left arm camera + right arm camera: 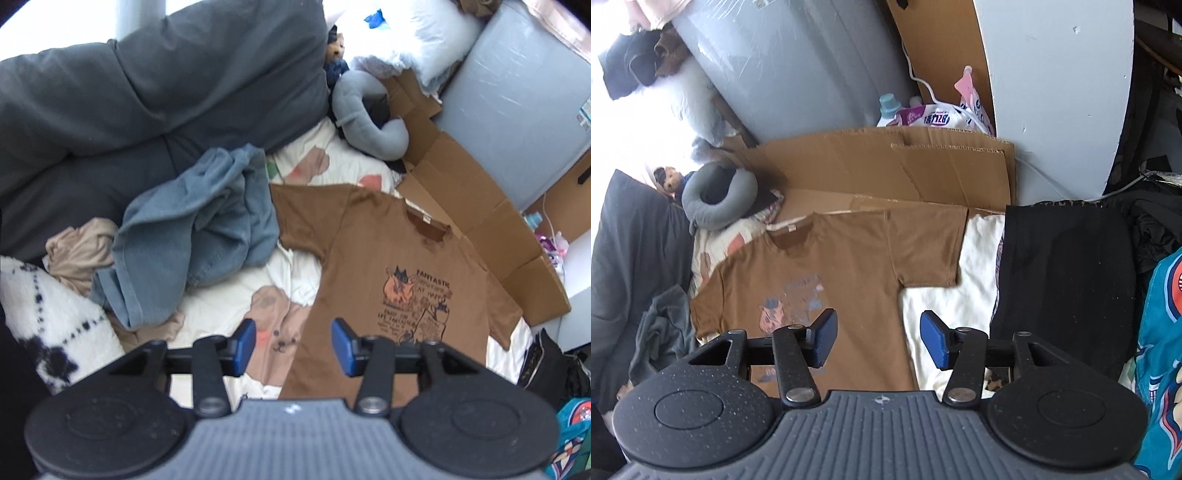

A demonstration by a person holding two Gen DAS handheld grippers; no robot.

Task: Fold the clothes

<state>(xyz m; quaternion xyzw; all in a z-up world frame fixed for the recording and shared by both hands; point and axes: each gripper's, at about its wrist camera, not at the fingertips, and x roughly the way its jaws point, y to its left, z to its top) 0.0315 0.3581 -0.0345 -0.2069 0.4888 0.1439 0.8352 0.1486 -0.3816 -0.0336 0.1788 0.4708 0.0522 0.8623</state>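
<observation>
A brown T-shirt (369, 258) with a dark printed graphic lies flat, face up, on a white bed sheet (221, 295) with bear prints. My left gripper (293, 347) is open and empty, hovering over the shirt's lower left edge. In the right wrist view the same brown T-shirt (831, 266) lies spread with its right sleeve out. My right gripper (879, 338) is open and empty above the shirt's right side edge, near the white sheet (945, 280).
A crumpled blue garment (195, 229) and a beige garment (81, 254) lie left of the shirt. A grey duvet (147, 92), a grey neck pillow (369, 122), cardboard (886, 170), a folded black garment (1063, 273) and a teal printed cloth (1163, 350) surround it.
</observation>
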